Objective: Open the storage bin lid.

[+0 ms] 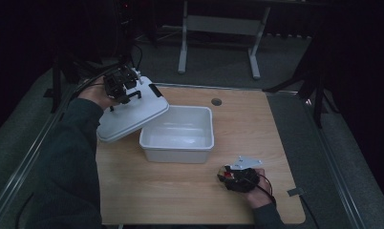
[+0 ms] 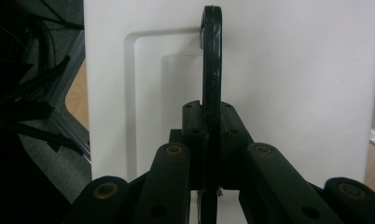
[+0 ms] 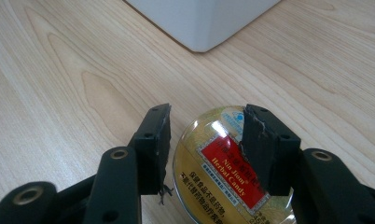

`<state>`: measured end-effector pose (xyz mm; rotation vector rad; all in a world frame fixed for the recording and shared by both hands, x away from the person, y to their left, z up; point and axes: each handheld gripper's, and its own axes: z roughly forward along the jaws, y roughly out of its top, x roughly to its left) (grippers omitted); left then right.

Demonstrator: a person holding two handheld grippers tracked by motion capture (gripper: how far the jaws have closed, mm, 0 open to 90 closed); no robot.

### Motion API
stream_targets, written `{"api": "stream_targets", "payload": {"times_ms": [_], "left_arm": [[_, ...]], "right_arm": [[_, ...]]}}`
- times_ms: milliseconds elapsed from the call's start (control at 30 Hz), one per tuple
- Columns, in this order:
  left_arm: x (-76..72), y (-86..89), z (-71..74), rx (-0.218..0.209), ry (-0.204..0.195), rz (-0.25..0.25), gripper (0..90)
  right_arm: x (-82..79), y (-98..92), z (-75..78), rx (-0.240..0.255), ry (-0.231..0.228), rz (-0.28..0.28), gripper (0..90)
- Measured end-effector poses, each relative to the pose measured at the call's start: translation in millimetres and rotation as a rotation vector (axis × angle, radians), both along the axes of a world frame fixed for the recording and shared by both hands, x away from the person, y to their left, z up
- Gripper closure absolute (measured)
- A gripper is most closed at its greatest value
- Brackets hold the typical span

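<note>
While tongs [image 2: 211, 112] lift its lid [image 1: 133, 114], white bin [image 1: 178, 155] sits empty.

Readable print on one thing alone: round gold candy tin [image 3: 223, 177], lying flat on the table. On its red label, white lettering "Nin Jiom Herbal Candy", a line of Chinese characters above it, partly covered. Below the red field, dark Chinese characters on gold, too small to make out. Small round emblem at the lid's top, unreadable.
</note>
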<state>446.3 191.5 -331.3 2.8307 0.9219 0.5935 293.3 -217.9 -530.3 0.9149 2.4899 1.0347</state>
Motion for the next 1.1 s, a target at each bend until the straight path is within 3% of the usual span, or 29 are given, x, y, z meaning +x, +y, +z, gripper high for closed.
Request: {"api": "stream_targets", "payload": {"times_ms": [667, 1100], "left_arm": [[1.6, 20.1, -6.5, -0.038, 0.047, 0.087, 84.5], [-0.7, 37.4, -6.7, -0.047, 0.05, 0.133, 84.5]], "right_arm": [[0.1, -0.5, 0.2, -0.001, 0.001, -0.002, 51.4], [0.3, -0.2, 0.2, -0.001, 0.001, -0.001, 51.3]]}}
